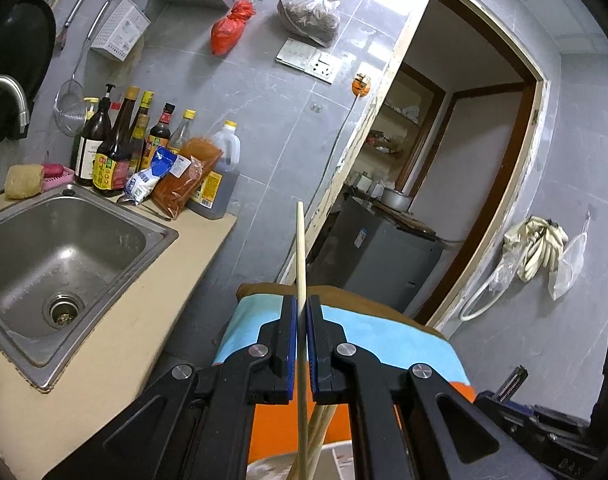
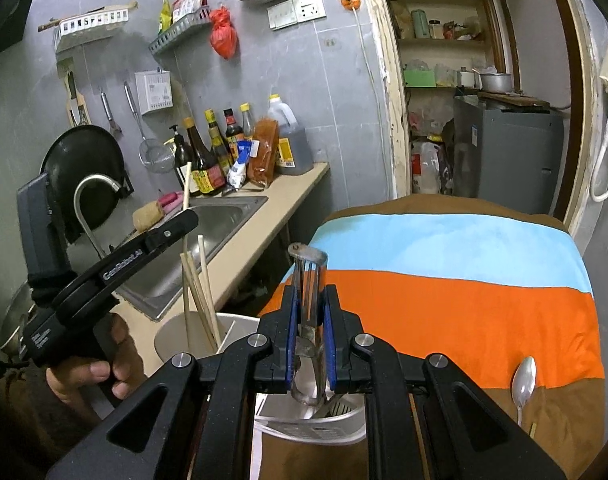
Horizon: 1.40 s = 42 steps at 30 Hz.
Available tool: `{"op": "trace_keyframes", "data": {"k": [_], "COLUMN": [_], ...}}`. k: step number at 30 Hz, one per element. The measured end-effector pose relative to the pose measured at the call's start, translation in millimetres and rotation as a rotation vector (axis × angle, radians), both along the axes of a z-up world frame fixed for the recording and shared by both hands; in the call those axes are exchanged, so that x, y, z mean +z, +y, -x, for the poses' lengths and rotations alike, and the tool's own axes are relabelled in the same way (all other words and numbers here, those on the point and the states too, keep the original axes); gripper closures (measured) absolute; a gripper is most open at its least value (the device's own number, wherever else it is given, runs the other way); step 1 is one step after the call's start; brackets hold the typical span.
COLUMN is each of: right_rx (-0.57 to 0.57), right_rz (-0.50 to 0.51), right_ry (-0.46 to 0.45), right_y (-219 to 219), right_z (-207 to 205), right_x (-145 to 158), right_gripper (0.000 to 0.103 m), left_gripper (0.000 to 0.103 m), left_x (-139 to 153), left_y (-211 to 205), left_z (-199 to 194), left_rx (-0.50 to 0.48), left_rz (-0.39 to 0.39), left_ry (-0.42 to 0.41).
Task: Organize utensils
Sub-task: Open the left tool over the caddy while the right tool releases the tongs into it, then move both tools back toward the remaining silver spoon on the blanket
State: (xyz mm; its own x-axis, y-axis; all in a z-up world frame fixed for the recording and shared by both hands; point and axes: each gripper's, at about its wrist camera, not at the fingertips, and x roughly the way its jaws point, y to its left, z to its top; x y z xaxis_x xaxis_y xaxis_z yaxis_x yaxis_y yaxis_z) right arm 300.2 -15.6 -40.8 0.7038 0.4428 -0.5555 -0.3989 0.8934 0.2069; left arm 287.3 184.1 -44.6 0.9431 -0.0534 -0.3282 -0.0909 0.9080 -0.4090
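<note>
My left gripper (image 1: 302,300) is shut on a single wooden chopstick (image 1: 300,248) that stands nearly upright; more chopsticks (image 1: 320,428) lean below it. In the right wrist view the left gripper (image 2: 186,218), carried by a hand (image 2: 92,372), holds that chopstick (image 2: 188,184) above a steel cup (image 2: 168,340) with several chopsticks (image 2: 202,300) in it. My right gripper (image 2: 310,292) is shut on the hollow metal handle (image 2: 308,264) of a kitchen utensil, whose lower end sits in a pale container (image 2: 304,430). A metal spoon (image 2: 524,380) lies on the striped cloth (image 2: 444,300).
The cloth-covered table (image 1: 384,340) stands beside a counter with a steel sink (image 1: 64,248), a tap (image 2: 92,184) and a row of sauce bottles (image 1: 116,148). A black wok (image 2: 84,160) leans behind the sink. An open doorway (image 1: 464,160) lies beyond the table.
</note>
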Motion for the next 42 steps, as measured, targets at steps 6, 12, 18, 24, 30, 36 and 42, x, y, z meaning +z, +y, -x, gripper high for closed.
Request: {"op": "trace_keyframes", "data": {"k": [6, 12, 18, 24, 30, 36, 42], "right_rx": [-0.003, -0.009, -0.072, -0.173, -0.252, -0.31, -0.36], "right_rz": [0.005, 0.0, -0.007, 0.003, 0.053, 0.092, 0.114], "right_ry": [0.017, -0.02, -0.107, -0.209, -0.304, -0.328, -0.316], "right_y": [-0.4, -5.9, -21.9, -49.9, -77.6, -110.2, -147.1], "right_z": [2.0, 12.5, 29.0, 44.7, 62.0, 74.0, 77.8], "right_x": [-1.2, 7.5, 24.0, 41.8, 58.0, 66.4, 62.7], "right_gripper": [0.078, 0.066, 0.046, 0.017, 0.002, 0.002, 0.002], "left_gripper": [0.098, 0.065, 0.041, 0.014, 0.002, 0.001, 0.001], "left_x": [-3.3, -3.4, 6.2, 26.6, 41.8, 49.0, 47.2], "left_y": [-3.6, -3.4, -6.7, -26.2, -55.5, -87.2, -123.5], "left_z": [6.6, 15.7, 26.8, 42.5, 57.1, 65.9, 70.1], "left_rx": [-0.031, -0.058, -0.063, -0.059, -0.05, -0.07, -0.108], "left_rz": [-0.027, -0.019, -0.032, -0.101, -0.203, -0.259, -0.288], "left_ry": [0.042, 0.08, 0.073, 0.044, 0.008, -0.019, -0.027]}}
